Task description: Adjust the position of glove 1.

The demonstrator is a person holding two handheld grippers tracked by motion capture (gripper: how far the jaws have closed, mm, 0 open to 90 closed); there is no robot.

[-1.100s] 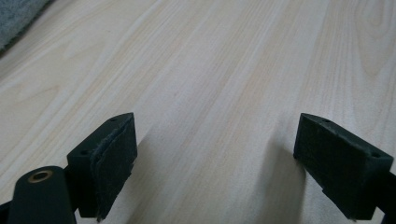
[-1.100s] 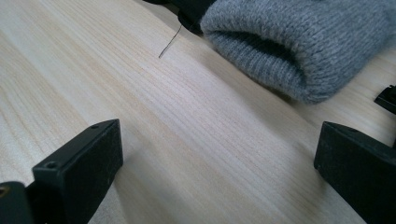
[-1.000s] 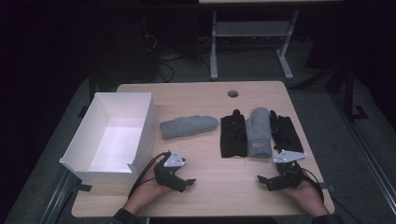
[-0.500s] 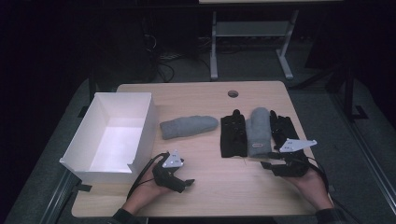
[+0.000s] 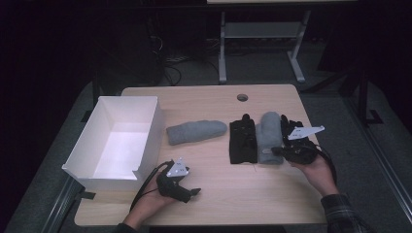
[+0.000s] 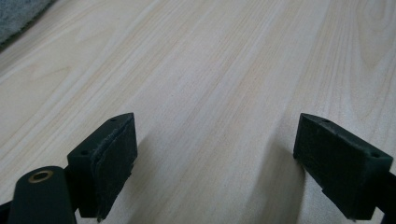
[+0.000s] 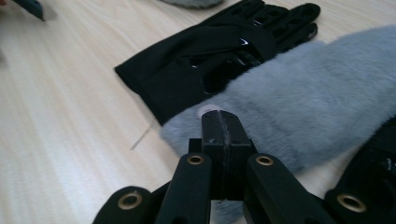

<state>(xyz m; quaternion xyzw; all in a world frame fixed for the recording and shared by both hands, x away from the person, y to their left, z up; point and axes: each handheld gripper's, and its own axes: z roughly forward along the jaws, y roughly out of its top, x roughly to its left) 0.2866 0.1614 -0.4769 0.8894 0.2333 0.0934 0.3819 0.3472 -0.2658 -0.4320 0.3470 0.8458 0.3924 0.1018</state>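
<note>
The right gripper view showed the right claw (image 7: 219,126) clenched, its two black jaws pressed flat together at the cuff edge of a grey fuzzy fleece mitten (image 7: 322,98); its jaws had just been closing, and whether any fleece was pinched between them could not be told. That mitten lay on the pale wooden surface (image 7: 60,130), overlapping a black fabric glove (image 7: 201,70) beside it. In the high view the right claw (image 5: 278,151) sat at the near end of the same mitten (image 5: 269,133), which lay between the black glove (image 5: 243,141) and a second black glove (image 5: 291,127) partly hidden under the gripper. A second grey fleece mitten (image 5: 197,131) lay apart, between the gloves and a white open cardboard box (image 5: 87,155) at the surface's left edge. The left claw (image 5: 194,192) rested near the front edge; the left gripper view showed its jaws released, wide apart over bare wood, with nothing between them.
</note>
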